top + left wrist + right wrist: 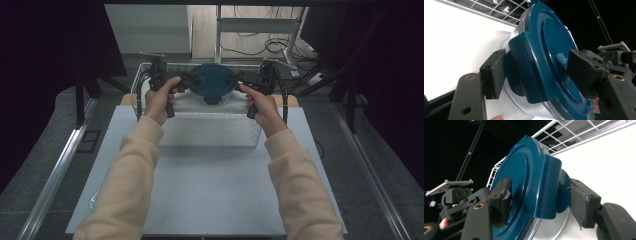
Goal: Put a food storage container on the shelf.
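Observation:
A round clear container with a dark blue lid (212,80) stands at the far end of a white wire basket (210,146). My left gripper (192,78) reaches in from the left and my right gripper (234,77) from the right. In the left gripper view, my left gripper (537,75) straddles a blue latch flap (524,65): one pad lies against the flap's outer side, the other on the lid's top. In the right gripper view, my right gripper (541,202) clasps the opposite flap (549,187) the same way. The clear body (554,227) shows below the lid.
The basket sits at the far edge of a pale board (210,190) on the table. Basket wires (564,135) rise close behind the container. Metal stand legs and cables (270,47) lie on the floor beyond. Dark curtains flank both sides.

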{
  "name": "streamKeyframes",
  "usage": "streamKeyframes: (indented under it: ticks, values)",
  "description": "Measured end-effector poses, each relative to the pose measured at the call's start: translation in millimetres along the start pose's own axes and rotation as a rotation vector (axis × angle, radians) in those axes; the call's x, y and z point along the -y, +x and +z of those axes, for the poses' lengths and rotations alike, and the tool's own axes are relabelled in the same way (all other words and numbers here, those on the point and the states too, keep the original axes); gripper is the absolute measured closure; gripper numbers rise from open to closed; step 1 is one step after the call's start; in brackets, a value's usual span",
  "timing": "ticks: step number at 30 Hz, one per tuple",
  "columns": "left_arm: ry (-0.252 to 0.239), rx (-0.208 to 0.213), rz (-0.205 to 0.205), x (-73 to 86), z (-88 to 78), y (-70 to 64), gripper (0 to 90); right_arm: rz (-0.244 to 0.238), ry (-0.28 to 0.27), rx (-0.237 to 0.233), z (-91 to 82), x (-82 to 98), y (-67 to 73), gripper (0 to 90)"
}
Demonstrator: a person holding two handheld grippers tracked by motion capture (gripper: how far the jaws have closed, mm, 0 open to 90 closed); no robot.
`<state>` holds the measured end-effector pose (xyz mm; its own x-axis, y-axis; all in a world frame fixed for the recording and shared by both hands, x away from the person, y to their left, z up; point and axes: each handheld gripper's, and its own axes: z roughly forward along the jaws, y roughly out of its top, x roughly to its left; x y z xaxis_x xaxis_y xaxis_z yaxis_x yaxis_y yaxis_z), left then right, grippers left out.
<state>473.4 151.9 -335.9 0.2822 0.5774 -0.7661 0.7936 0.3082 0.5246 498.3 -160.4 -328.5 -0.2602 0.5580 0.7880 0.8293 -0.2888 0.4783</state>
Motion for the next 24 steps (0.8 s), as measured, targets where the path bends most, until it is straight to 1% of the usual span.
streamKeyframes:
  ticks: [1, 2, 3, 4, 6, 7, 8, 9, 10, 11, 14, 16, 17, 18, 19, 21, 24]
  values:
    - [-0.011, -0.004, 0.011, 1.0, -0.4, -1.3, 32.6, -0.004, -0.001, -0.007, 0.0, 0.5, -0.3, 34.5]
    - [-0.026, -0.008, 0.019, 1.7, -0.9, -2.8, 29.4, -0.003, -0.002, -0.030, -0.3, 1.6, 0.0, 30.2]
    - [-0.044, -0.024, 0.038, 2.8, -3.2, -6.2, 26.4, -0.004, 0.000, -0.037, -0.6, 2.2, 0.9, 26.1]
    - [-0.054, -0.033, 0.048, 3.7, -5.1, -8.3, 24.2, -0.025, 0.000, -0.032, -1.7, 4.1, 3.4, 21.9]
    - [-0.083, -0.053, 0.080, 7.1, -10.6, -15.1, 20.3, -0.048, 0.007, -0.011, -4.0, 8.6, 10.8, 16.4]
    - [-0.105, -0.057, 0.097, 11.2, -14.8, -20.3, 20.1, -0.071, 0.007, 0.010, -4.6, 11.0, 13.7, 15.7]
    - [-0.114, -0.058, 0.107, 13.7, -16.9, -22.9, 19.1, -0.122, -0.002, 0.047, -5.4, 17.9, 19.3, 12.5]
    - [-0.120, -0.065, 0.125, 16.9, -19.5, -26.3, 18.7, -0.139, -0.007, 0.054, -5.7, 21.2, 21.1, 10.7]
    - [-0.126, -0.073, 0.135, 19.3, -21.4, -29.0, 18.1, -0.152, -0.016, 0.062, -5.9, 24.7, 23.1, 9.1]
    - [-0.137, -0.085, 0.165, 24.7, -25.9, -33.6, 18.1, -0.162, -0.022, 0.067, -6.0, 26.7, 23.8, 8.8]
    - [-0.138, -0.084, 0.195, 33.8, -33.4, -37.4, 18.0, -0.159, -0.054, 0.071, -9.3, 34.8, 24.7, 8.3]
    - [-0.138, -0.084, 0.210, 39.2, -36.7, -38.4, 18.1, -0.169, -0.062, 0.058, -12.8, 39.0, 24.7, 8.2]
    - [-0.133, -0.081, 0.222, 43.9, -39.2, -38.4, 18.1, -0.172, -0.059, 0.050, -14.8, 41.1, 25.3, 8.2]
    - [-0.132, -0.079, 0.226, 47.0, -40.6, -38.4, 18.1, -0.181, -0.055, 0.044, -18.4, 44.4, 26.4, 8.2]
    - [-0.127, -0.074, 0.239, 52.0, -43.5, -37.6, 18.2, -0.196, -0.056, 0.039, -20.7, 46.5, 26.6, 8.3]
    - [-0.120, -0.059, 0.251, 61.4, -48.1, -36.1, 18.4, -0.217, -0.054, 0.014, -28.9, 52.7, 27.3, 9.2]
    - [-0.106, -0.036, 0.257, 73.4, -52.9, -32.8, 19.2, -0.241, -0.041, -0.005, -37.7, 60.1, 27.5, 10.2]
